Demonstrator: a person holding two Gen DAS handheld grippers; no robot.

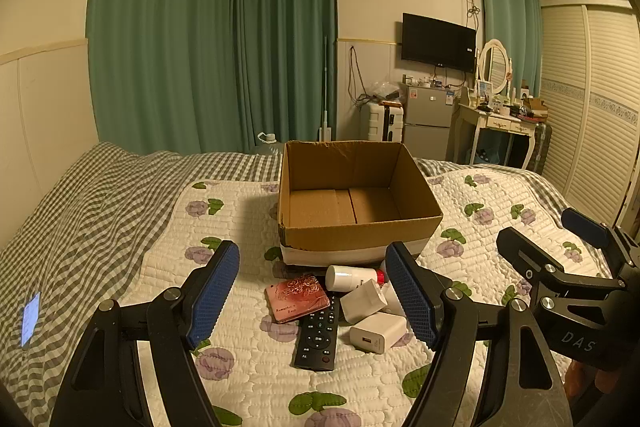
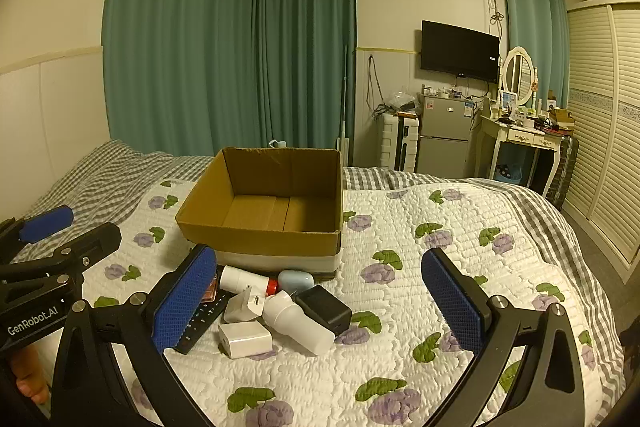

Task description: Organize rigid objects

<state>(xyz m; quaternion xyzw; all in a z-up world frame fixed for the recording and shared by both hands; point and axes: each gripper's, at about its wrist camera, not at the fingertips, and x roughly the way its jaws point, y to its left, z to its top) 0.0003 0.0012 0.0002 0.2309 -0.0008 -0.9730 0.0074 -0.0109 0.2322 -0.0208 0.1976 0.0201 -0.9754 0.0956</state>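
Left wrist view only: pink case (image 1: 297, 298) and lit phone (image 1: 30, 319) at the bed's left edge. Right wrist view only: black adapter (image 2: 325, 308), pale blue case (image 2: 295, 279). Cardboard box (image 1: 362, 233) mid-bed, nothing visible inside. Remote (image 1: 319, 335), white chargers (image 2: 245, 339) and bottle (image 2: 245, 280) piled just in front of it. Left gripper (image 1: 316, 301) and right gripper (image 2: 320, 303) both spread wide, gripping nothing, above the pile.

I'm in a home bedroom: quilted bed (image 2: 400, 291) near me, green curtains (image 2: 224, 39), wall television (image 2: 460, 51) and dressing table (image 2: 520, 137) far right.
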